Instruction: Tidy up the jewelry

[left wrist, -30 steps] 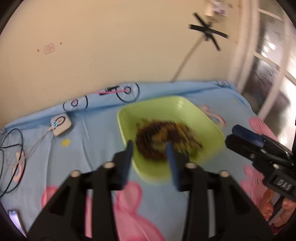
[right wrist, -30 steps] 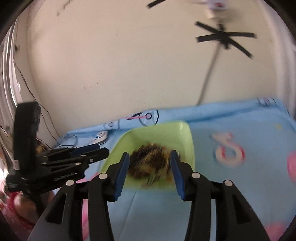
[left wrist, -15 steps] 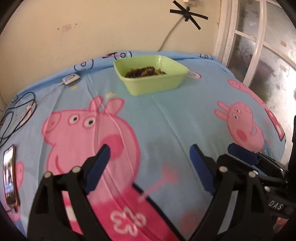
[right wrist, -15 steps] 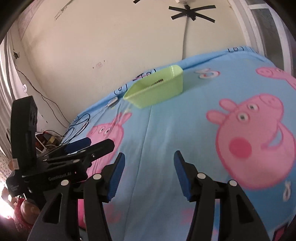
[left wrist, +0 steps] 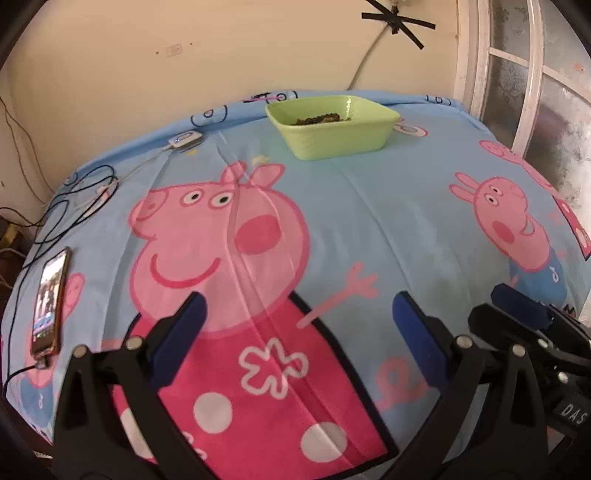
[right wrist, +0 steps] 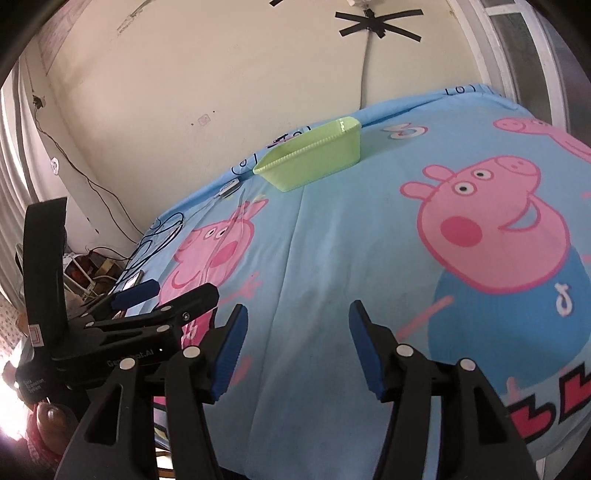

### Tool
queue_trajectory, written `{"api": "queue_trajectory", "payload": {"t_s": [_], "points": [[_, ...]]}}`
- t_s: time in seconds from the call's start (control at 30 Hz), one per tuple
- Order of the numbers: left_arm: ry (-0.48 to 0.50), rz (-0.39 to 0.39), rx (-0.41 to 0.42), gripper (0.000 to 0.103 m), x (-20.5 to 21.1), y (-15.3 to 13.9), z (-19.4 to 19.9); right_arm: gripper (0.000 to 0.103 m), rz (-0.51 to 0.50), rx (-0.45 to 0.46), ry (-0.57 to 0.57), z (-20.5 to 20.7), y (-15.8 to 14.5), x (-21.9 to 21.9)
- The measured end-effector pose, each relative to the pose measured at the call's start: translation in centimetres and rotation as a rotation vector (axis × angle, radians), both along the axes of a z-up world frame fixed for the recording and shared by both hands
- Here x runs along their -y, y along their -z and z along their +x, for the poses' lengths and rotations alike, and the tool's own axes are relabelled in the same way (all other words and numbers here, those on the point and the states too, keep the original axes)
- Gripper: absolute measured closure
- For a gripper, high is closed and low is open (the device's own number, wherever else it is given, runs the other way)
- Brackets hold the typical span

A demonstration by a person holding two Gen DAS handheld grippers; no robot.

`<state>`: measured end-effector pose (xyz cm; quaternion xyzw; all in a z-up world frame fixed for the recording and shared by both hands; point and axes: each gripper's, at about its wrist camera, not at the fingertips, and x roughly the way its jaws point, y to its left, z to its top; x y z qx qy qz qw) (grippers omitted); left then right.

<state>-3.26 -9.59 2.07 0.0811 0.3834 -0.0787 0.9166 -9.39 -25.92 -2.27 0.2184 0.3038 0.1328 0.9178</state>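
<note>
From here I judge the sorting mostly done: the dark, tangled jewelry (left wrist: pixel 319 119) sits in the pale green square plastic bowl (left wrist: pixel 334 134) at the bed's far edge, while my left tool (left wrist: pixel 299 314) and right tool (right wrist: pixel 295 326) are both opening on nothing.

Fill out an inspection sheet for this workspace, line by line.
Surface: blue cartoon-pig bedsheet, creased.
Job's things: green tray at the far edge, dark jewelry pile inside.
Clutter: phone, screen lit, near the sheet's left edge.
Grippers: left gripper and right gripper both opening, nothing between jaws.
Cables: black and white wires with a small white device.
Surroundings: cream wall, black tape cross, window.
</note>
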Motion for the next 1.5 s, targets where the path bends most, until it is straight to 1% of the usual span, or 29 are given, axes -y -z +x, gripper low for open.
{"api": "queue_trajectory", "payload": {"t_s": [0.1,0.17,0.27,0.3,0.37,0.43,0.53,0.67,0.77,0.87,1.0,1.2,1.37,1.5], "points": [[-0.014,0.016,-0.003,0.006,-0.1,0.2,-0.2,0.06,0.005,0.006,0.013,-0.3,0.0,0.1],[-0.022,0.022,-0.006,0.006,-0.1,0.3,-0.3,0.051,0.006,0.014,0.021,-0.5,-0.1,0.2],[-0.037,0.038,-0.015,0.006,-0.2,0.5,-0.3,0.044,0.002,0.026,0.033,-0.7,-0.3,0.3],[-0.04,0.041,-0.018,0.006,-0.2,0.5,-0.4,0.042,-0.001,0.027,0.036,-0.7,-0.3,0.3],[-0.039,0.04,-0.031,0.006,-0.3,0.7,-0.4,0.037,-0.006,0.023,0.044,-0.6,-0.4,0.3],[-0.032,0.041,-0.039,0.006,-0.2,0.8,-0.4,0.034,-0.006,0.017,0.048,-0.6,-0.3,0.4],[-0.026,0.05,-0.036,0.006,-0.1,0.9,-0.6,0.033,-0.007,0.006,0.06,-0.4,-0.1,0.5],[-0.025,0.04,-0.036,0.006,-0.3,0.9,-0.5,0.033,-0.003,-0.008,0.058,-0.2,0.2,0.4],[-0.042,0.036,-0.027,0.006,-0.6,0.8,-0.5,0.033,-0.007,-0.009,0.051,-0.2,0.2,0.2],[-0.045,0.029,-0.049,0.006,-0.7,0.9,-0.3,0.033,-0.008,-0.009,0.051,-0.2,0.3,0.1],[-0.056,0.046,-0.063,0.006,-0.9,1.3,-0.2,0.033,0.005,-0.018,0.051,-0.1,0.4,0.2],[-0.062,0.037,-0.068,0.006,-1.2,1.3,-0.1,0.033,0.003,-0.019,0.043,-0.1,0.4,0.1],[-0.079,0.009,-0.099,0.006,-1.9,1.7,0.3,0.033,0.004,-0.02,0.043,-0.1,0.5,0.1],[-0.093,0.015,-0.1,0.006,-2.1,1.8,0.5,0.033,0.003,-0.02,0.041,-0.1,0.5,0.0]]}}
